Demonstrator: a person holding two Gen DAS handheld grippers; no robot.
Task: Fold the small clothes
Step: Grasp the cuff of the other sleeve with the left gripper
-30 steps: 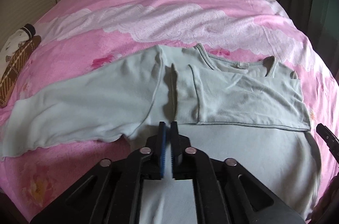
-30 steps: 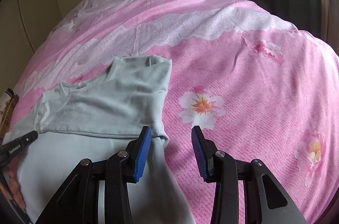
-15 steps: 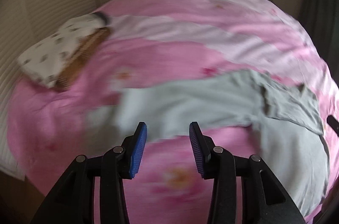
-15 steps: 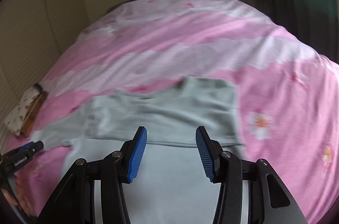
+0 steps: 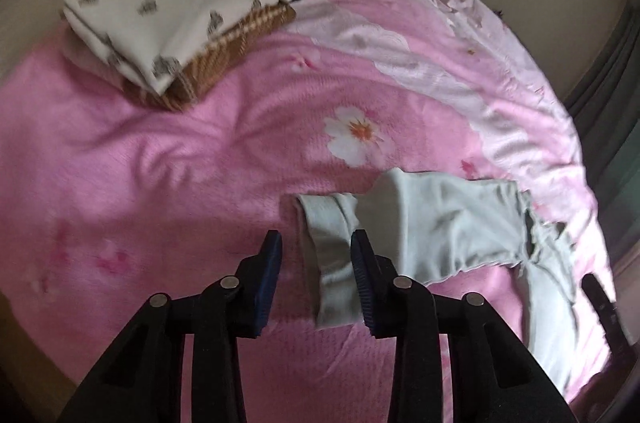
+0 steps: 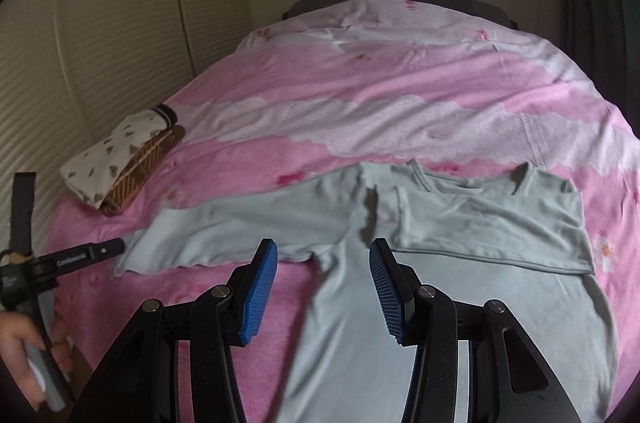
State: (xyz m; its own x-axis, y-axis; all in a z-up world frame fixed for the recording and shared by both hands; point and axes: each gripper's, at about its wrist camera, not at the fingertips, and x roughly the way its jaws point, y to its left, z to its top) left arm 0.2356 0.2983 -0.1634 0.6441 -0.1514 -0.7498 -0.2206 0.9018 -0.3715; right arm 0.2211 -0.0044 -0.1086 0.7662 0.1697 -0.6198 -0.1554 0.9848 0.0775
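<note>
A pale green long-sleeved top lies flat on the pink bed. Its right sleeve is folded across the chest; its left sleeve lies stretched out to the left. In the left wrist view the cuff end of that sleeve lies just ahead between the fingers of my open left gripper. My left gripper also shows in the right wrist view beside the cuff. My right gripper is open and empty above the left armpit of the top.
A woven basket with a folded white printed garment on it sits at the bed's far left, also seen in the right wrist view. The pink floral blanket covers the bed. A ribbed wall runs along the left.
My left gripper let go of the top, opened and swung left to the sleeve's cuff end. My right gripper stayed open and moved left from the top's right edge to its left armpit.
</note>
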